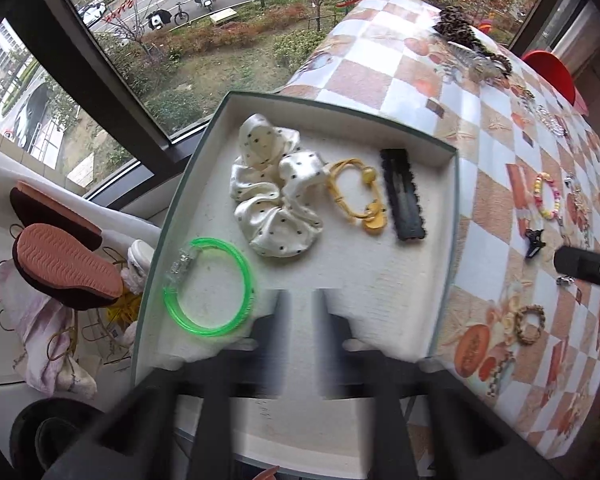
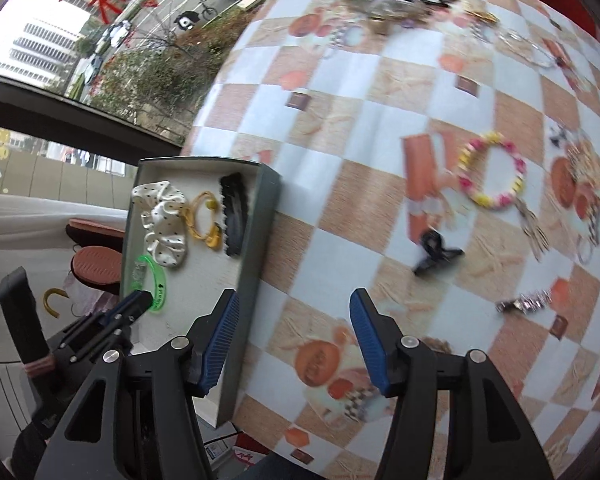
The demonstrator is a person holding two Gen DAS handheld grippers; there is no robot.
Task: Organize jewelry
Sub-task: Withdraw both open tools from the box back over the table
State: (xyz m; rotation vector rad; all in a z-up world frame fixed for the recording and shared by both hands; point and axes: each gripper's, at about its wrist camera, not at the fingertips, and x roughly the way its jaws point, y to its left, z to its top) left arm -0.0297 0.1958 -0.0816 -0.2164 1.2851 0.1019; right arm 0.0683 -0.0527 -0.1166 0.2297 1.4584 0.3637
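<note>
Your left hand-held gripper [image 1: 300, 320] hangs over the near end of the storage box [image 1: 454, 216], jaws released and blurred, with nothing between them. The green bangle [image 1: 210, 286] lies flat on the box floor just beside the left jaw, clear of both fingers. Also in the box are the polka-dot scrunchie [image 1: 270, 192], the yellow hair tie [image 1: 358, 196] and the black hair clip [image 1: 402, 196], laid in a row toward the far wall.

Your right hand-held gripper [image 2: 294, 344] points down at the checkered counter [image 2: 340, 120] just beside the box's right wall, jaws apart and empty. The unsorted pieces lie toward the counter's right edge: a black claw clip [image 2: 436, 256], a pink-and-yellow beaded bracelet [image 2: 492, 176] and a silver clip [image 2: 524, 304].

Hazards from here:
- The box overhangs the counter's left edge. Pressing down on that side could tip it and spill the contents.
- The claw clip is small and irregular; an off-centre closure could flick it toward the neighbouring pieces.
- The right-wrist view is motion-blurred. Slow down before committing to a grasp, or the jaws may close beside the target.
</note>
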